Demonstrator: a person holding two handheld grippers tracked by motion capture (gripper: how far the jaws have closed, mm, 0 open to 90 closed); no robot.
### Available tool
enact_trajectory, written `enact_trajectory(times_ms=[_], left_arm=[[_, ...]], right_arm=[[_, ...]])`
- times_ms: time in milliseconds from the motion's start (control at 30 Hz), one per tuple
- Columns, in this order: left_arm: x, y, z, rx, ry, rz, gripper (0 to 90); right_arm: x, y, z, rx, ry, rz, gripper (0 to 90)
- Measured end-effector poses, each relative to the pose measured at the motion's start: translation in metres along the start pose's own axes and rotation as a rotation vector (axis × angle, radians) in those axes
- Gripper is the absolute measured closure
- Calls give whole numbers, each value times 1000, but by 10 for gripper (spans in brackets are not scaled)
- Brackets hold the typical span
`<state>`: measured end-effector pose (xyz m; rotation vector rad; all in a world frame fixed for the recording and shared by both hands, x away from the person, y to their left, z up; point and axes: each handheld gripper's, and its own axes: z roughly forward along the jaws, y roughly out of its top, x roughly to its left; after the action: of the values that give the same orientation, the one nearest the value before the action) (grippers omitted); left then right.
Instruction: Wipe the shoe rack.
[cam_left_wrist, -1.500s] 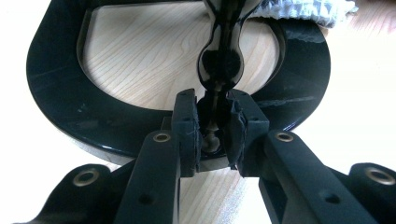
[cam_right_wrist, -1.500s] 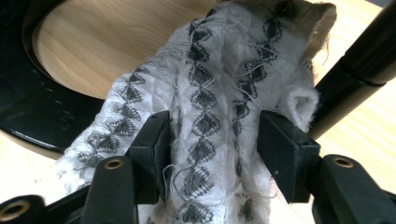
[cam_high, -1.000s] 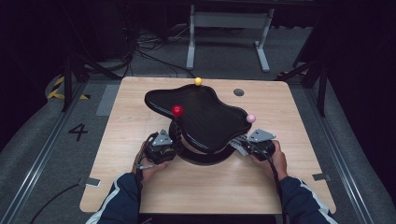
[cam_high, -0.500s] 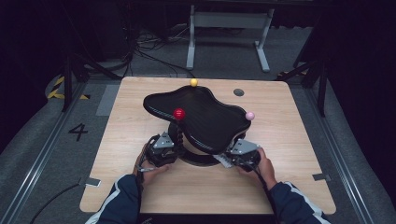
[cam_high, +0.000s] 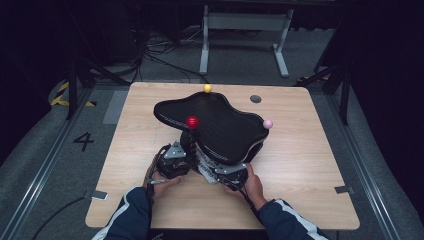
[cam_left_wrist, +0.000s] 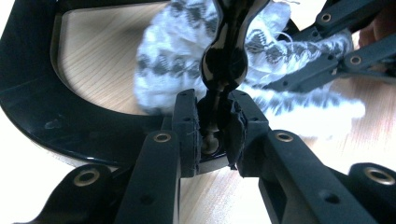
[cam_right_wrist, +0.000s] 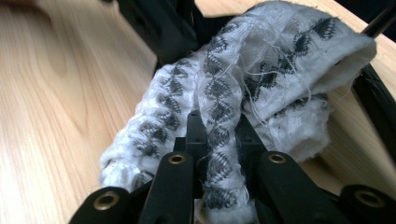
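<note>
A black stand with a wavy glossy top (cam_high: 215, 122) carries a red ball (cam_high: 192, 121), a yellow ball (cam_high: 207, 88) and a pink ball (cam_high: 268, 123). My left gripper (cam_high: 172, 160) sits at the stand's foot; in its own view the left gripper (cam_left_wrist: 215, 126) is shut on the knobbed black stem (cam_left_wrist: 226, 60). The right gripper (cam_high: 220, 172) lies under the top's front edge. In the right gripper view the right gripper (cam_right_wrist: 219, 130) is shut on a white cloth with a grey diamond pattern (cam_right_wrist: 261, 60). The cloth (cam_left_wrist: 173, 51) drapes behind the stem, inside the curved black base (cam_left_wrist: 37, 116).
The stand rests on a light wooden table (cam_high: 300, 165) with a small dark round hole (cam_high: 255, 99) near its far edge. Both hands and dark sleeves with white stripes come in at the near edge. Cables and a metal frame lie on the floor beyond.
The right hand has slid left, from the stand's right side to under its front edge, bringing the cloth with it. The left gripper has stayed at the stem.
</note>
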<state>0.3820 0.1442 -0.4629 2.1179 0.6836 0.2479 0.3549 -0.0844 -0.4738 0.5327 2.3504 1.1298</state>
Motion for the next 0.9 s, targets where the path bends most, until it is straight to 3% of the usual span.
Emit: enact_trajectory(times_ms=[200,267,367,467,567,633,800,900], left_arm=[[0,0,0,4,3,9,747],[0,0,0,7,4,12,747],[0,0,0,5,-1,7,746],[1,0,0,7,-11,8,747],[1,1,1,4,-14,9,747],[2,0,1,1,-15,9,746],[2,1,1,5,-20,12,747],[3,1,2,3,-25,14,747]], right_arm=[[23,8,3,-21,30,-52,798],[27,10,3,-8,12,-94,798],[23,8,2,-5,30,-80,800],[17,4,-3,13,25,-110,799],[12,-4,-14,35,40,-89,798],[8,-12,-21,44,27,-101,798],[-6,-28,-36,76,6,-75,799],[-25,-41,-48,103,-19,-57,800]])
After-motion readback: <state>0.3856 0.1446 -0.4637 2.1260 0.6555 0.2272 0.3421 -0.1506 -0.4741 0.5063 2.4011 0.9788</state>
